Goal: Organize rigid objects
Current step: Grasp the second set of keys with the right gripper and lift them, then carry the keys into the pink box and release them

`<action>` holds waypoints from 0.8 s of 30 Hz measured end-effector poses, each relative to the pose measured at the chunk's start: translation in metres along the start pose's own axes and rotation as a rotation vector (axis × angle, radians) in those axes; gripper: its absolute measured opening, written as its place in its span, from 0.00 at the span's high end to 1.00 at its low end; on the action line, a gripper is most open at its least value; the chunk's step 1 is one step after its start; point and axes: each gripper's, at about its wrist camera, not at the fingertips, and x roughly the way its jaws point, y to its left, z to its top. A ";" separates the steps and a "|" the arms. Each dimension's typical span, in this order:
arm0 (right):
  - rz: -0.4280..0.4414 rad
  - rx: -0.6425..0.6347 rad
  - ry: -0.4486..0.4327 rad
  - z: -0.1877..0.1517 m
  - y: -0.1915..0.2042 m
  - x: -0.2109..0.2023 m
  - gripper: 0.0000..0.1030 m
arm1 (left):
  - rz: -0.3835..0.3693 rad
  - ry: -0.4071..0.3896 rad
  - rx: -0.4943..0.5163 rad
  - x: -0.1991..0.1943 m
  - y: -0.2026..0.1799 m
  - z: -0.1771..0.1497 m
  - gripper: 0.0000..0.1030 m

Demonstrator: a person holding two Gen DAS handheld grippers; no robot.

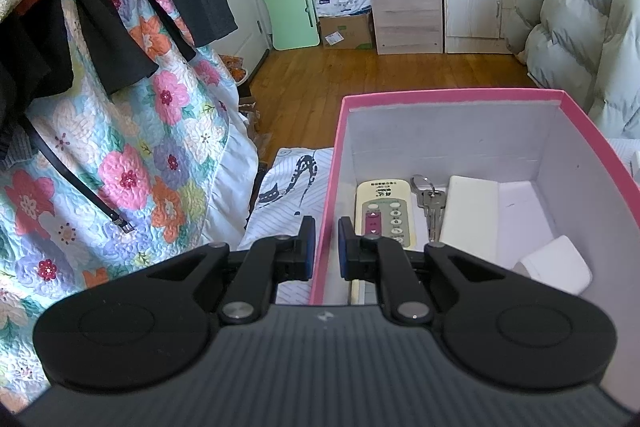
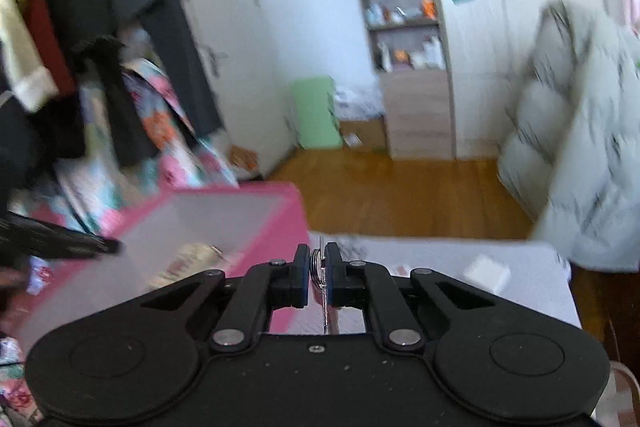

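Note:
My left gripper (image 1: pixel 326 247) is shut on the left wall of a pink box (image 1: pixel 440 95) with a white inside, one pad on each side of the wall. In the box lie a cream remote control (image 1: pixel 384 211), a set of keys (image 1: pixel 430 203), a white rectangular block (image 1: pixel 470 215) and a small white adapter (image 1: pixel 556 267). My right gripper (image 2: pixel 318 269) is shut on a metal key ring (image 2: pixel 315 267) with a thin key blade hanging below the pads. It is held above the bed, just right of the pink box (image 2: pixel 292 203). This view is blurred.
The box rests on a white patterned bedsheet (image 1: pixel 288 187). A small white block (image 2: pixel 486 273) lies on the sheet to the right. Hanging clothes and a floral quilt (image 1: pixel 120 147) are at the left, a puffy coat (image 1: pixel 580 27) at the right, wooden floor and shelves beyond.

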 end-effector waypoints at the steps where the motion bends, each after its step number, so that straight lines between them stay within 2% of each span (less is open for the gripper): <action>1: 0.012 -0.015 -0.010 0.006 0.006 -0.006 0.91 | 0.001 0.000 0.001 0.000 0.000 0.000 0.90; 10: 0.145 -0.081 -0.075 0.050 0.053 -0.044 0.91 | -0.007 -0.007 -0.001 0.001 0.004 0.000 0.90; 17: 0.270 -0.069 -0.015 0.053 0.076 -0.044 0.91 | -0.016 -0.023 -0.003 0.001 0.003 -0.003 0.90; 22: 0.352 -0.022 0.077 0.036 0.086 -0.040 0.91 | -0.030 -0.029 -0.005 0.000 0.003 -0.004 0.90; 24: 0.351 -0.017 0.113 0.022 0.090 -0.038 0.91 | -0.036 -0.041 -0.002 -0.002 0.003 -0.005 0.90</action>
